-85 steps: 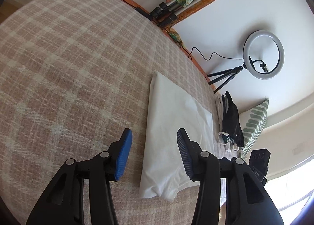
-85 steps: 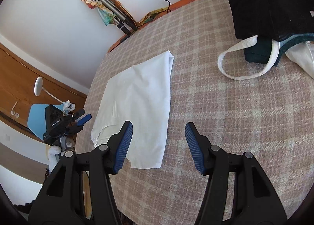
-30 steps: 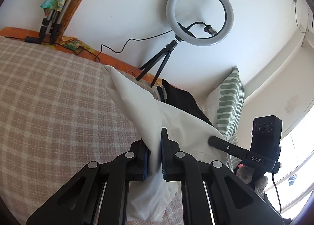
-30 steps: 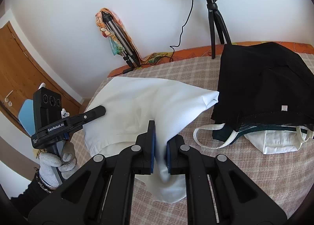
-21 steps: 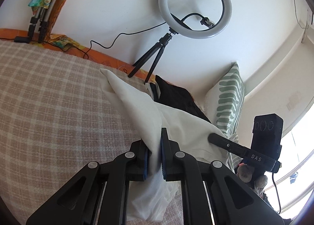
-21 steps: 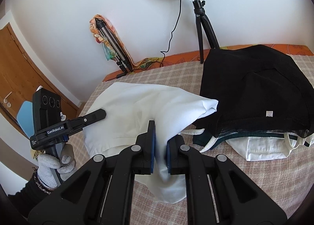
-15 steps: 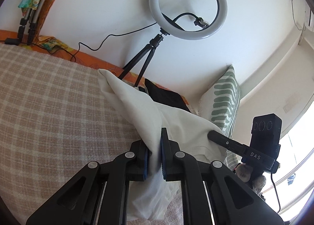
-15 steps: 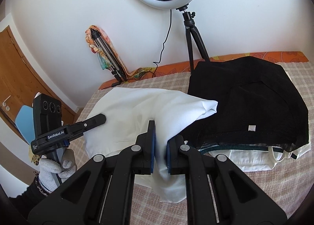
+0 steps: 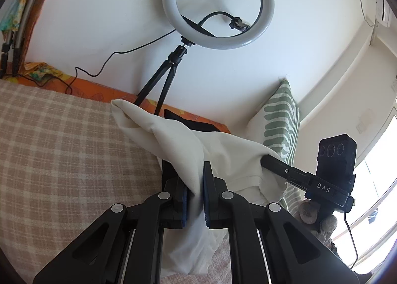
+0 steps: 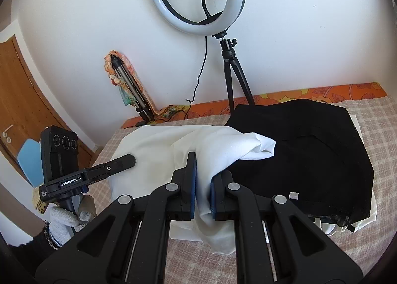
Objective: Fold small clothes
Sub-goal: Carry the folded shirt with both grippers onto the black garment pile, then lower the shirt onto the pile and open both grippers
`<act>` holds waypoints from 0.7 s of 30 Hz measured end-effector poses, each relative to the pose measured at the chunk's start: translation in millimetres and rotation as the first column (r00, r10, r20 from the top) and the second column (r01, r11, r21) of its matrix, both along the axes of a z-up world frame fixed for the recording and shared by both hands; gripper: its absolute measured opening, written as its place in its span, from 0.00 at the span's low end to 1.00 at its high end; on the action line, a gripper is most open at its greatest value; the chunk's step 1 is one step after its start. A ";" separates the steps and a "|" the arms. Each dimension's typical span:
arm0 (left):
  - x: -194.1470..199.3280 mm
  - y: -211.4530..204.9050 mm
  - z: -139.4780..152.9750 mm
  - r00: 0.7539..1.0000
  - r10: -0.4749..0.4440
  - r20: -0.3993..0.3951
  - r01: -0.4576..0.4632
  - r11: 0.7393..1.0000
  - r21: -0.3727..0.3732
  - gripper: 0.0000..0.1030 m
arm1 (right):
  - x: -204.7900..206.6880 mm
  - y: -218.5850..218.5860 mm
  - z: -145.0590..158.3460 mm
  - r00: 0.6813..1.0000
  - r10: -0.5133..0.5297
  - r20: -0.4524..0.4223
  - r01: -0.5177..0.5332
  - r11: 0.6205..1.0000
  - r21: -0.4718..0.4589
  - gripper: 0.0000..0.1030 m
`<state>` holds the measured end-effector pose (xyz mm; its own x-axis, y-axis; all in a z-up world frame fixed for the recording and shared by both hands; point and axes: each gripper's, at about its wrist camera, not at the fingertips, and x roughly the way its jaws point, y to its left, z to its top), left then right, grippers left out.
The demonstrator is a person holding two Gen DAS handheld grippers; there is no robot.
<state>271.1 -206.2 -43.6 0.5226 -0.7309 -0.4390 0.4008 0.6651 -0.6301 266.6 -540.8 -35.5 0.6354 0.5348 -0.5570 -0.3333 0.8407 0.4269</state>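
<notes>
A white garment (image 9: 173,140) hangs lifted between both grippers above the checked bed cover (image 9: 62,160). My left gripper (image 9: 196,184) is shut on one edge of it. My right gripper (image 10: 202,179) is shut on the other edge, and the white garment (image 10: 223,145) drapes over the edge of a pile of folded clothes topped by a black garment (image 10: 310,150). In the right wrist view the left gripper (image 10: 124,162) shows at the left; in the left wrist view the right gripper (image 9: 275,165) shows at the right, its tip buried in the cloth.
A ring light on a tripod (image 10: 230,78) stands at the far edge of the bed against the wall. A green-patterned pillow (image 9: 280,120) leans at the right. A folded tripod with cloth (image 10: 129,85) leans on the wall. A wooden door (image 10: 22,100) is at the left.
Both grippers closed on the white garment and lifted it off the bed. Over the last second they have carried it toward the black pile, which it now overlaps.
</notes>
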 end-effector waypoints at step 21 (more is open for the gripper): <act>65.1 -81.9 -67.7 0.988 0.009 -0.155 0.023 0.978 0.209 0.14 | 30.7 -98.2 -62.5 0.964 -0.238 -0.119 0.212 0.958 -0.195 0.37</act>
